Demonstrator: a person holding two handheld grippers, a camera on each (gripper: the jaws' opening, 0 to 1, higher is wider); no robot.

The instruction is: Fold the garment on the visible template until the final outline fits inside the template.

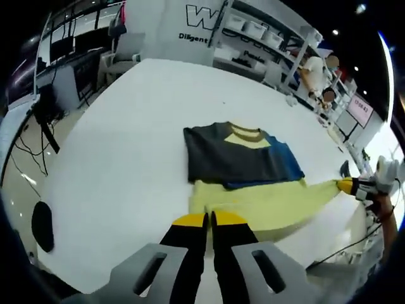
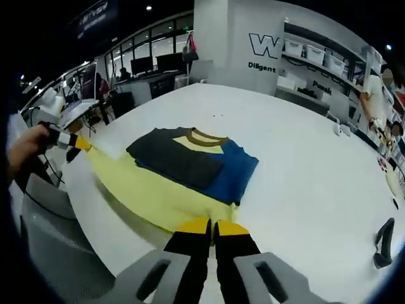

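Note:
A yellow shirt (image 1: pixel 253 202) lies flat on the white table (image 1: pixel 126 145). Its dark grey sleeve side (image 1: pixel 221 155) and blue sleeve side (image 1: pixel 285 158) are folded over the chest, below a brown collar (image 1: pixel 245 132). My left gripper (image 1: pixel 209 219) is shut on the yellow bottom hem. The right gripper (image 1: pixel 352 186) comes in from the right, pinching the other hem corner, which is stretched to a point. In the right gripper view the shirt (image 2: pixel 152 190) lies ahead; my right gripper (image 2: pixel 212 225) is shut on the hem, and the left gripper (image 2: pixel 71 140) holds the far corner.
A black stand-like object (image 2: pixel 382 244) sits on the table to the right. A black round thing (image 1: pixel 42 225) lies near the table's left edge. Shelves with bins (image 1: pixel 259 28), desks with monitors (image 2: pixel 152 66) and people (image 1: pixel 316 69) surround the table.

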